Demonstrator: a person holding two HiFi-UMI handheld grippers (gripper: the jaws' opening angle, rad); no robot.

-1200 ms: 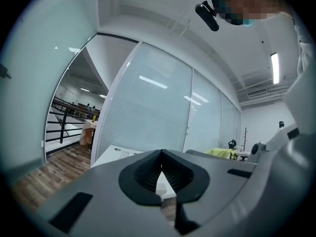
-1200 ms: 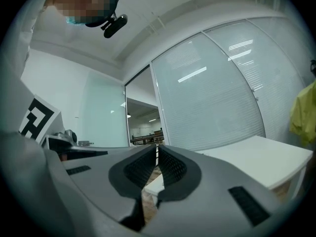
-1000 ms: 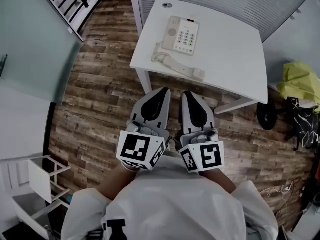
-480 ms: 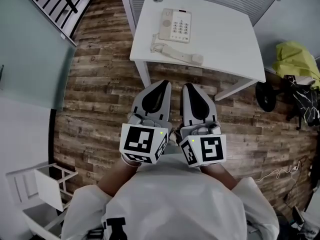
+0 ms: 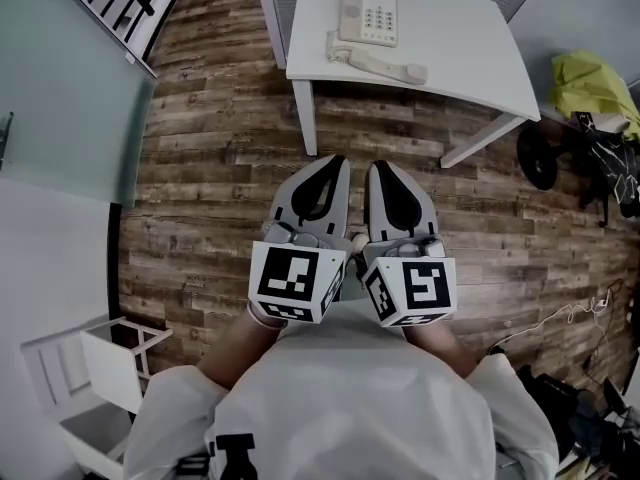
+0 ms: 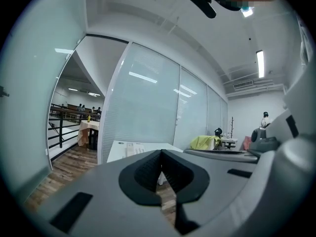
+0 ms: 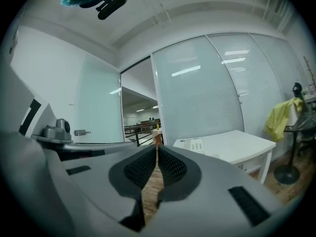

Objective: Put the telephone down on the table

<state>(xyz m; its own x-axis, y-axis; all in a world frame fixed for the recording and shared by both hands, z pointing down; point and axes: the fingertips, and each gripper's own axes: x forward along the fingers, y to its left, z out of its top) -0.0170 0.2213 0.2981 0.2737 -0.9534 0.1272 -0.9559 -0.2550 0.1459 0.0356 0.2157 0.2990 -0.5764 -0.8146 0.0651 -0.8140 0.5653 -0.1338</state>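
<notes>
Far side of the scene: a white rectangular tabletop [image 5: 470,38] on white legs, standing on a brown wood-plank floor [image 5: 220,168]. On its far left part, a cream push-button telephone base [image 5: 369,15] with the cradle bare. Just near of the base, flat on the tabletop and slightly askew, the matching cream handset [image 5: 388,65], tied to the base by a coiled cream cord [image 5: 337,46] at its left end.

Near side, close in front of a torso in a white top [image 5: 350,408]: the grey left claw [image 5: 335,160] with black ribbed pads and the matching grey right claw [image 5: 378,166], side by side and almost touching. Both over bare floor, tips aimed far toward the tabletop, well apart from the telephone.

In the left gripper view, pads pressed fully together – nothing between them. In the right gripper view, pads drawn in to a hairline slit with only floor showing through – nothing gripped there either.

Round about: a frosted glass partition [image 5: 60,98] along the left, a white frame chair [image 5: 100,363] at the near left, a heap of yellow-green cloth [image 5: 590,73] at the far right.
</notes>
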